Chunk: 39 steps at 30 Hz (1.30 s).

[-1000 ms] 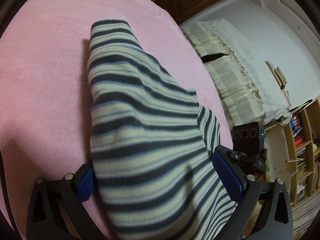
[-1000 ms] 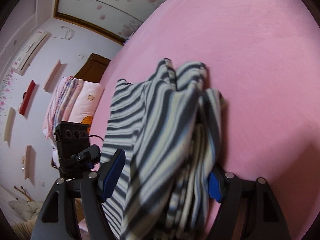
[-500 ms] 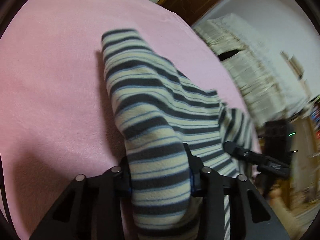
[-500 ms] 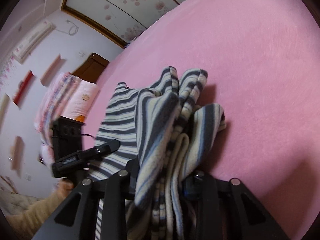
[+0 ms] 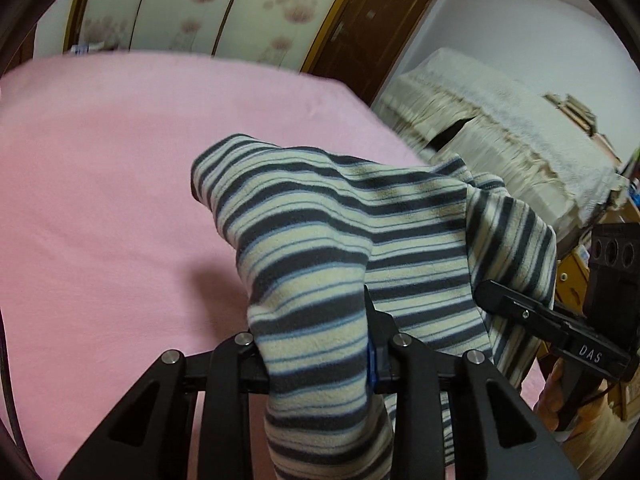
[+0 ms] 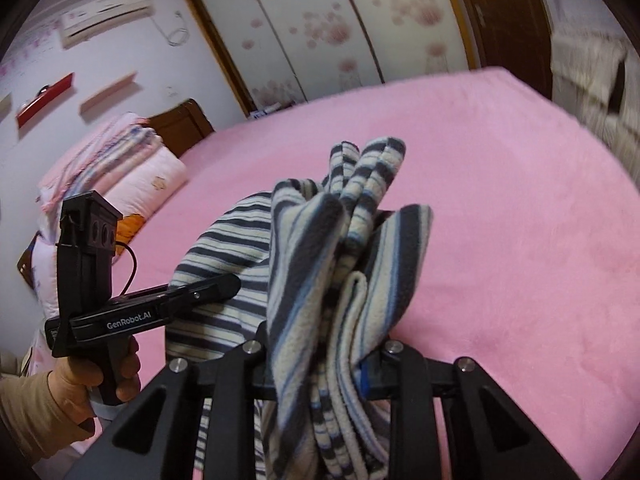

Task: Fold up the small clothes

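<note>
Left gripper (image 5: 316, 354): fingers closed tight on a bunched edge of the striped fleece garment (image 5: 360, 232), fabric filling the gap between them, a blue pad just showing at the right finger. Cloth spills over and below the fingers toward the camera, and rises ahead of them in a raised fold.

Right gripper (image 6: 320, 364): fingers also clamped on the garment (image 6: 320, 264), several gathered layers pinched between them, blue pad visible on the right finger. Folds stand up in a peak in front of the fingers; more cloth hangs below them.

The garment is grey, cream and blue striped and stretches between the two grippers. Whether its far end touches the bed cannot be told. In the left wrist view the right gripper (image 5: 552, 320) shows at the right edge with the garment draped against its finger, a hand (image 5: 554, 396) on its handle. In the right wrist view the left gripper (image 6: 168, 300) sits at the left, finger lying against striped cloth, held by a hand (image 6: 100, 380) in a tan sleeve.

Under everything: bed with pink blanket (image 6: 500, 220). Stacked folded quilts (image 6: 120, 168) at the bed's far left end. Floral sliding wardrobe doors (image 6: 320, 32) behind, air conditioner (image 6: 106, 18) on the wall.
</note>
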Motion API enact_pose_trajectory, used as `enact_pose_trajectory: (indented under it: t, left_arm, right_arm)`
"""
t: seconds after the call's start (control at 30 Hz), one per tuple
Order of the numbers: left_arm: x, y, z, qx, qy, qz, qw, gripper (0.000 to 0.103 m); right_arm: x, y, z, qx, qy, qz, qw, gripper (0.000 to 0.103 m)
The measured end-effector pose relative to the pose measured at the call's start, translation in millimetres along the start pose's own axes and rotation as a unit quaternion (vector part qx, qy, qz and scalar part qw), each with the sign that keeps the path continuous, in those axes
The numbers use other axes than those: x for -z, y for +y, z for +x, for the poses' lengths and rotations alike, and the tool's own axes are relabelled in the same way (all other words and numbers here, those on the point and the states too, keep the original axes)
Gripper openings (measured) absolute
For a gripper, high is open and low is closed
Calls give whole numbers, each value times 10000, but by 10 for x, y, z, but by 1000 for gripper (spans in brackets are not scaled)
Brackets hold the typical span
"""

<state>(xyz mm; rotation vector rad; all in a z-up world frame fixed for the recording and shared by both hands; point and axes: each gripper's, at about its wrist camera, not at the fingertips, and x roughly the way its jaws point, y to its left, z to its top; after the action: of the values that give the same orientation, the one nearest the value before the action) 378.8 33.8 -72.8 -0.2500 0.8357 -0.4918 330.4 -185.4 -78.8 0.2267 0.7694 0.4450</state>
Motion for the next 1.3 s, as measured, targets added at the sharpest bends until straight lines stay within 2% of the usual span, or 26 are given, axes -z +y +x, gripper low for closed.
enact_pose_trajectory:
  t: [0.13, 0.27, 0.4, 0.53, 0.67, 0.8, 0.9, 1.03, 1.13, 1.2, 1.23, 1.27, 1.3]
  left_arm:
    - [-66, -15, -671, -65, -255, 253, 9993, 29]
    - [-192, 201, -1263, -340, -389, 497, 9974, 29]
    - [-383, 627, -1759, -767, -450, 599, 9942, 29]
    - [-562, 1229, -1964, -1184, -328, 605, 9906, 30]
    - [-756, 1870, -1875, -1549, -50, 618, 9860, 30]
    - [-900, 2704, -1523, -1735, 237, 455, 9835, 30]
    - [-932, 3057, -1075, -1854, 353, 367, 9813, 31]
    - [-831, 3423, -449, -2042, 524, 165, 9774, 35]
    - [-759, 3546, -103, -2320, 565, 166, 9709, 50]
    - [-755, 3599, -25, -2503, 476, 81, 9670, 72]
    - [-764, 3651, -28, -2744, 405, -59, 9607, 94]
    - [-794, 3680, -29, -2782, 394, -164, 9596, 102]
    - [-830, 3772, -79, -2572, 363, -408, 9648, 102]
  right_arm:
    - [-139, 474, -313, -234, -142, -192, 9994, 25]
    - [-271, 913, -391, -511, -239, -333, 9979, 25]
    - [-425, 1401, -119, -918, -322, -334, 9947, 25]
    - [-499, 1774, 420, -1368, -250, -71, 9903, 25]
    - [-512, 2022, 1153, -1723, -111, 317, 9845, 25]
    - [-468, 2145, 2023, -1942, 69, 807, 9776, 25]
    - [-400, 2151, 2574, -1847, 189, 909, 9784, 25]
    - [-352, 2063, 3122, -1346, 409, 681, 9877, 25]
    - [-294, 1931, 3405, -930, 710, 499, 9919, 26]
    - [-248, 1820, 3511, -796, 950, 496, 9911, 32]
    - [-245, 1751, 3539, -810, 1058, 572, 9894, 38]
    - [-255, 1690, 3547, -878, 1108, 660, 9877, 41]
    - [-267, 1625, 3550, -1039, 1169, 795, 9845, 43]
